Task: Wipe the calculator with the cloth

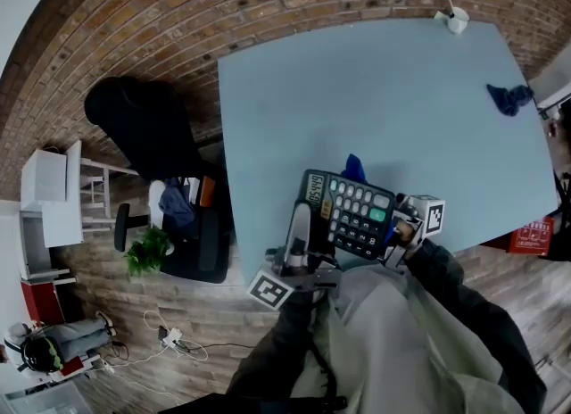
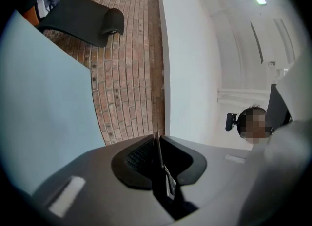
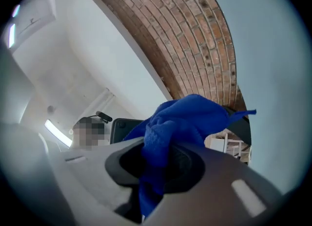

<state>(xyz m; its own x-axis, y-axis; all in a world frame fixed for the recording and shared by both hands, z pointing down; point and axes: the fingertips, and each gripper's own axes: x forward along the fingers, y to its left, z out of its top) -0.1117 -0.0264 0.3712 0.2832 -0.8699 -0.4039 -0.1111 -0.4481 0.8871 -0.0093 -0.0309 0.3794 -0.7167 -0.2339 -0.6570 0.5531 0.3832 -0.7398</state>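
Calculator point(image 1: 351, 214) gripped by left tongs point(image 2: 160, 159); cloth point(image 3: 187, 118) in right tongs point(image 3: 156, 171).

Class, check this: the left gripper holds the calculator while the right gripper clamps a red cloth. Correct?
No: the cloth in the right gripper is blue, not red; the right gripper view shows it. The left gripper does hold the calculator.

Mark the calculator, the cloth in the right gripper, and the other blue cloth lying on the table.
calculator point(image 1: 357, 211), head view, on its keypad.
cloth point(image 3: 185, 120), right gripper view, on the bunched fold at its middle.
other cloth point(image 1: 510, 98), head view, middle of the crumpled heap.
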